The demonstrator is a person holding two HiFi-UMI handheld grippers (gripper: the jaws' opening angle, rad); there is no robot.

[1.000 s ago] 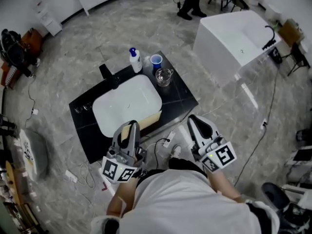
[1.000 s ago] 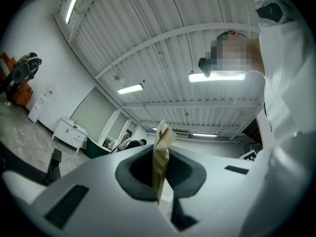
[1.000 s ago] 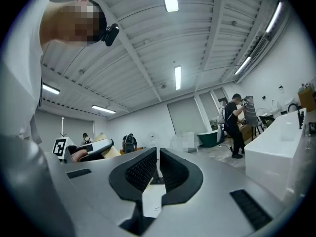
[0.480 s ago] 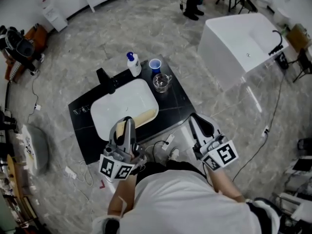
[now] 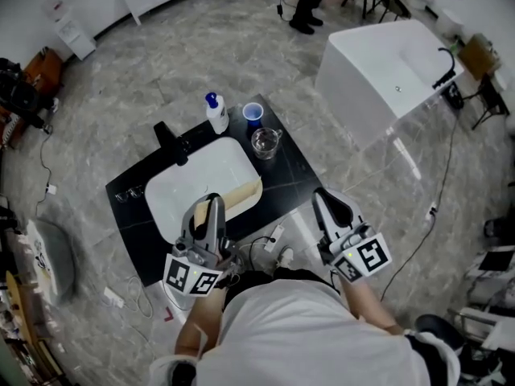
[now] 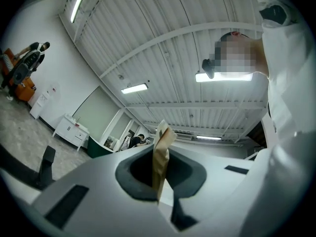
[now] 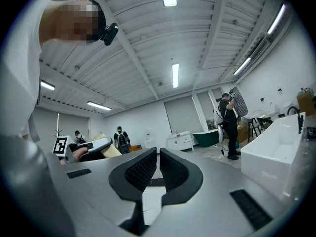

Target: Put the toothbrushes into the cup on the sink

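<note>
We are holding both tongs low and close to our chest, at the near edge of the black tabletop (image 5: 294,167), tips aimed forward and tilted upward, so each gripper view is taking in mostly ceiling. The left tongs (image 5: 209,209) are pinching a thin tan strip (image 6: 161,162) that is standing edge-on between the pads; it may be a toothbrush packet, but the view is too narrow to tell. The right tongs (image 5: 323,202) are pressed together with nothing between them. Our arms are hiding behind our white shirt (image 5: 306,336). The glass cup (image 5: 265,142) is standing on the tabletop just right of the white basin (image 5: 193,185), with a blue cup (image 5: 253,112) and a soap bottle (image 5: 215,113) behind it. A tan slab (image 5: 241,195) is lying at the basin's near right edge.
</note>
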